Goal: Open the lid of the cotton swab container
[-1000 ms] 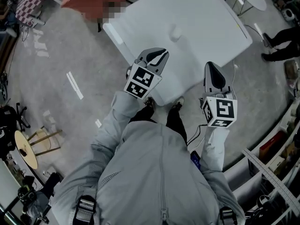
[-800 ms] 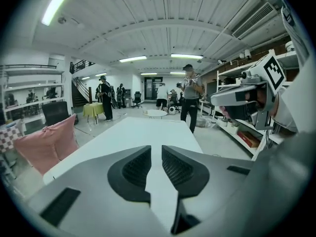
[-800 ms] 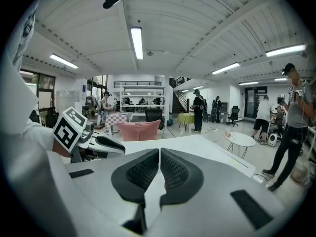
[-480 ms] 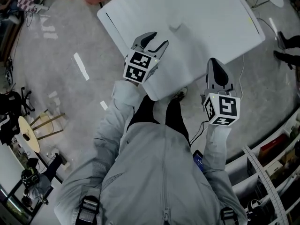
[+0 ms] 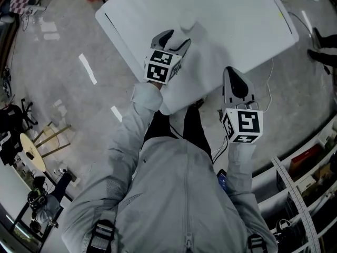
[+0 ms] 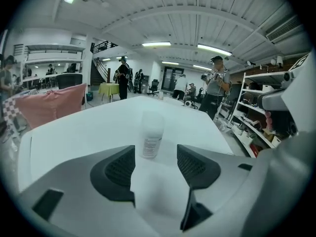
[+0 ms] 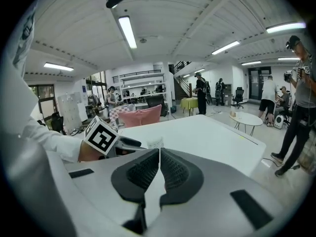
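A small white cotton swab container (image 5: 187,26) stands upright with its lid on, on the white table (image 5: 237,15). In the left gripper view the container (image 6: 151,135) stands a short way ahead of my left gripper (image 6: 155,154), in line with the gap. That left gripper (image 5: 176,38) hovers over the table; its jaws are opening and nothing is between them. My right gripper (image 5: 230,73) hangs shut and empty near the table's near edge. In the right gripper view, the container (image 7: 154,143) shows beyond the shut right gripper (image 7: 159,154), beside the left gripper's marker cube (image 7: 102,135).
A pink-covered chair (image 6: 49,105) stands past the table's far left side. Shelving (image 5: 310,167) runs along the right. A person's legs (image 5: 322,41) are near the table's right end. A round white table (image 7: 247,116) and several people stand further off.
My left gripper has moved forward over the table toward the container, and its jaws have gone from shut to wide apart. The right gripper stays shut near the table edge.
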`<state>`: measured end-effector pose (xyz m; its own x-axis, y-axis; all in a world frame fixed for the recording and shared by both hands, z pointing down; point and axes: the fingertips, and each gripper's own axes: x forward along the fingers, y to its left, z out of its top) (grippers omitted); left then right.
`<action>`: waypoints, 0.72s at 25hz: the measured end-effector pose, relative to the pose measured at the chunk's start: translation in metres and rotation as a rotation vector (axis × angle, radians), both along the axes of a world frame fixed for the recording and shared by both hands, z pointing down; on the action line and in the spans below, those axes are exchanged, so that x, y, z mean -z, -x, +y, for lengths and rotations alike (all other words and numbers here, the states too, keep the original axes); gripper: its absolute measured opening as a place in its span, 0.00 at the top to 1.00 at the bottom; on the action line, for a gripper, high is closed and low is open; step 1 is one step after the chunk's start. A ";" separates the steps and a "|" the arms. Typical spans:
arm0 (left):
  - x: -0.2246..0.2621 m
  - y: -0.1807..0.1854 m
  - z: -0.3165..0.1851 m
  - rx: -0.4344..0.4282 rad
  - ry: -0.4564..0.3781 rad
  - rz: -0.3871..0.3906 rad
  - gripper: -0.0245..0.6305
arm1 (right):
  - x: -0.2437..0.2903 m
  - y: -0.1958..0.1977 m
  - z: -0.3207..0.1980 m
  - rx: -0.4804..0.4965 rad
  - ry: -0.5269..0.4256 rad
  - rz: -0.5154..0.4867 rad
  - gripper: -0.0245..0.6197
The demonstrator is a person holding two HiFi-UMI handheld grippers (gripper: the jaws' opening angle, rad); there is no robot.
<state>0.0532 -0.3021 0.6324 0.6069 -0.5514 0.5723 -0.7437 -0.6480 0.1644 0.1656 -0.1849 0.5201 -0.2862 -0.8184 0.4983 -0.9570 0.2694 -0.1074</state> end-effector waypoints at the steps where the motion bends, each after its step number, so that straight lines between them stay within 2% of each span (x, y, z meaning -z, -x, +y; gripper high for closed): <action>1: -0.004 -0.003 -0.003 -0.001 0.003 -0.006 0.57 | -0.004 -0.001 0.000 0.000 0.008 -0.004 0.90; 7: -0.022 -0.021 -0.019 -0.004 0.005 -0.040 0.57 | -0.021 -0.004 0.002 0.008 0.051 -0.018 0.90; 14: -0.028 -0.023 -0.034 0.011 -0.002 -0.039 0.57 | -0.021 -0.015 0.005 -0.009 0.059 -0.023 0.90; 18: -0.031 -0.035 -0.039 -0.021 -0.018 -0.046 0.57 | -0.028 -0.022 0.007 -0.024 0.071 -0.029 0.90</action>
